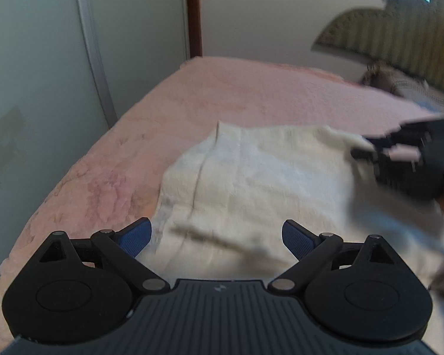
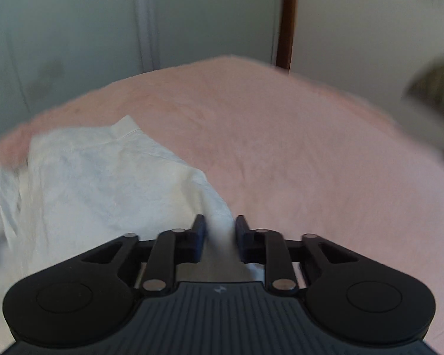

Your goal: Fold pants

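A bed (image 1: 222, 88) with a pink cover

Cream-white pants (image 1: 251, 177) lie on it, partly folded and creased.

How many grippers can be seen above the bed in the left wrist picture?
2. The left gripper, black with blue pads, fills the lower foreground, open over the cream-white cloth pants. The right gripper is at the right edge, on the pants' corner.

Pink bedspread (image 1: 236, 88), pale walls (image 1: 266, 11), striped headboard (image 1: 399, 32)

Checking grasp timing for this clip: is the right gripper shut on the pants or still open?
Shut on the pants: the right gripper has its jaws narrow, with a bunched white fabric edge pinched between them.
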Demonstrator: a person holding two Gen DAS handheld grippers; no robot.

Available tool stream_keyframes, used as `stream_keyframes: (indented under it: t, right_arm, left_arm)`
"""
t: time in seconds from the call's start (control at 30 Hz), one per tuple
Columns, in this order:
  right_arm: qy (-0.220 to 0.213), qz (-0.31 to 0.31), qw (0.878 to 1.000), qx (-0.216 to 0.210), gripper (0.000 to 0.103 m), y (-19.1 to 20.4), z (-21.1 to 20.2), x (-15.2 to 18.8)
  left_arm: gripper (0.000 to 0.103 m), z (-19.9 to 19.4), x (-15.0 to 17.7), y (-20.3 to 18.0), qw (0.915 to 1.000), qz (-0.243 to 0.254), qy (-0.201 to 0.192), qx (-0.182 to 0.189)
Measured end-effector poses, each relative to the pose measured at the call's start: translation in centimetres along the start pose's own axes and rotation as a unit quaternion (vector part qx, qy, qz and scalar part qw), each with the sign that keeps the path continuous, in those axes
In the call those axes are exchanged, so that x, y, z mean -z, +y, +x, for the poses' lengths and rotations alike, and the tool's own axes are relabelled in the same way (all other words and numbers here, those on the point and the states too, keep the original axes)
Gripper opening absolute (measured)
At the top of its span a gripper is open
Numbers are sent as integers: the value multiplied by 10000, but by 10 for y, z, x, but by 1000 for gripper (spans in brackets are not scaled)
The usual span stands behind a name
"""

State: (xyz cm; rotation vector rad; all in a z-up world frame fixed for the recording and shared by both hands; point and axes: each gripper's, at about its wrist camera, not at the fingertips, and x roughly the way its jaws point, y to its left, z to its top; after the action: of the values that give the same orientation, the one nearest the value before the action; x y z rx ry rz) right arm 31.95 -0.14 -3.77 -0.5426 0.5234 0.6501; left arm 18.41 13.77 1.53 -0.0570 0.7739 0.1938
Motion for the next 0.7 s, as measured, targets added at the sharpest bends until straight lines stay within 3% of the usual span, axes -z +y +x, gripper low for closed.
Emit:
stream_keyframes:
  t: [0.07, 0.2, 0.37, 0.5, 0.57, 0.6, 0.67, 0.7]
  right_arm:
    - [-281, -1046, 9929, 497, 17, 39, -20, 3]
    - [-682, -2159, 9719, 645, 15, 92, -65, 24]
    - [-813, -2928, 9511, 550, 15, 137, -105, 59]
    - [-793, -2907, 9529, 347, 15, 146, -118, 77]
    - [-784, -2831, 9554, 310, 14, 147, -120, 84]
    - [-763, -2787, 9569, 284, 14, 147, -120, 86]
    - [-773, -2751, 9579, 297, 14, 150, -120, 86]
    - [-799, -2775, 9568, 347, 14, 151, -118, 85]
  left_arm:
    - [97, 1, -10, 8, 9992, -364, -136, 138]
    - [97, 1, -30, 25, 9909, -1098, -251, 743]
    - [97, 22, -49, 37, 9740, -1795, -44, 1383]
    - [91, 44, -54, 42, 9679, -2176, 262, 1230]
    - [68, 49, -50, 46, 9669, -2337, 391, 944]
    - [63, 51, -48, 49, 9664, -2356, 417, 937]
    - [13, 52, -42, 51, 9671, -2295, 524, 966]
    - [5, 52, -39, 52, 9674, -2264, 595, 962]
